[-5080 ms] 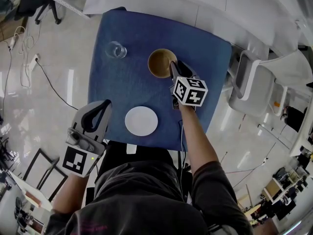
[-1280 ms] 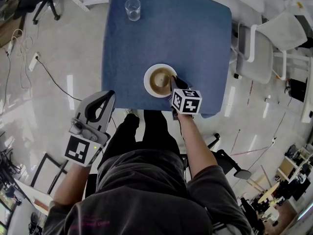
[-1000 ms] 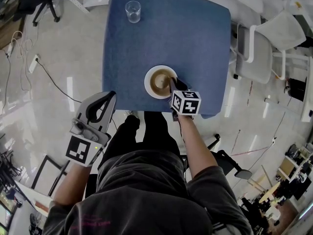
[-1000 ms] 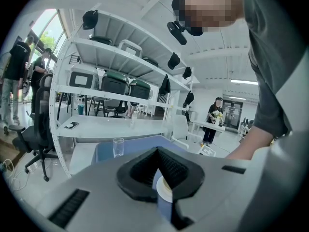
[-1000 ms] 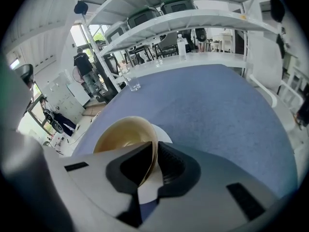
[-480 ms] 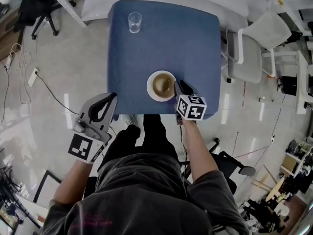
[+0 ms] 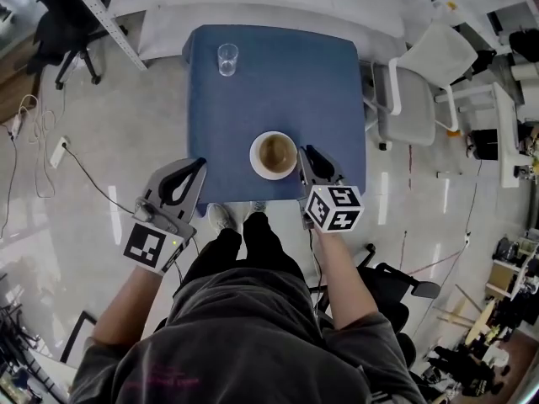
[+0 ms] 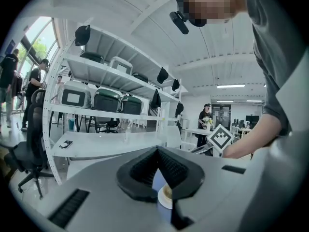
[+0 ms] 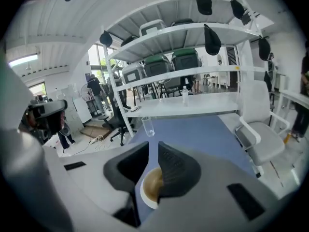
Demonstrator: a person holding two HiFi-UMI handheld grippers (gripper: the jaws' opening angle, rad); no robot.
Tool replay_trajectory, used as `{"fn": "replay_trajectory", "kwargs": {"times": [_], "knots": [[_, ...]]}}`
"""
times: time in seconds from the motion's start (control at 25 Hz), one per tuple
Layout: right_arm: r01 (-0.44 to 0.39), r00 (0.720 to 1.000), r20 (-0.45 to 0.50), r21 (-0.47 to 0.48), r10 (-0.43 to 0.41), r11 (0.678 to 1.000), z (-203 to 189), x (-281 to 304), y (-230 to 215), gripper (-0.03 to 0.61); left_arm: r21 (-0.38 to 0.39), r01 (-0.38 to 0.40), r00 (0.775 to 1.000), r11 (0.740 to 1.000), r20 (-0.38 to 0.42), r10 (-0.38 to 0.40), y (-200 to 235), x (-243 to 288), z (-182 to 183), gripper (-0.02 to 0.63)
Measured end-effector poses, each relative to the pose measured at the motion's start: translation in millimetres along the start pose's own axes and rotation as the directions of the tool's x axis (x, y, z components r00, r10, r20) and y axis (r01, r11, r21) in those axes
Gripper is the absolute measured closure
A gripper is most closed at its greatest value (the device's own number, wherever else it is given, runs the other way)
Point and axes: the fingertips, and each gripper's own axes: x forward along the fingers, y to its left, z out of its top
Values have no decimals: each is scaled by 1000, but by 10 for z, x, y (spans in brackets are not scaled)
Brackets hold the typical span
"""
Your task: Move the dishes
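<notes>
Looking down in the head view, the bowl sits stacked on the plate at the table's near edge, with the glass at the far corner probably left to do, then the left gripper view shows the left tool pinched closed on nothing, and the right gripper view shows the right tool a crack apart, empty too.

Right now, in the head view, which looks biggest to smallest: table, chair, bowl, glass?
1. blue table, by far the largest
2. white chair
3. brown bowl
4. glass, clearly the smallest
</notes>
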Motion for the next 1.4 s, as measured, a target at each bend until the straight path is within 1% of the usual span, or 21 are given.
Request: {"fn": "replay_trajectory", "kwargs": {"times": [0.16,0.36,0.56,0.68,0.96,1.08,1.24,1.4], "knots": [[-41,997,62,-21,42,999,291,-194,124,538,11,0,1000,1000,4,0,-67,81,130,612],[-101,987,119,-44,105,994,610,-398,208,565,28,-36,999,999,1,36,-101,162,284,612],[-170,971,161,-65,179,983,939,-518,175,574,44,-77,997,996,3,77,-106,315,451,609],[-205,957,191,-77,217,976,1134,-614,137,574,54,-101,995,993,11,100,-135,410,536,596],[-275,926,240,-95,290,957,1482,-812,-11,575,64,-161,987,985,29,159,-224,675,679,541],[-303,919,233,-106,320,947,1520,-808,-68,575,59,-181,983,982,22,180,-248,762,702,520],[-330,910,225,-116,349,937,1567,-765,-114,575,46,-222,974,974,47,220,-212,839,735,481],[-348,901,227,-128,369,929,1624,-749,-88,575,37,-239,971,970,35,238,-195,892,738,423]]}}
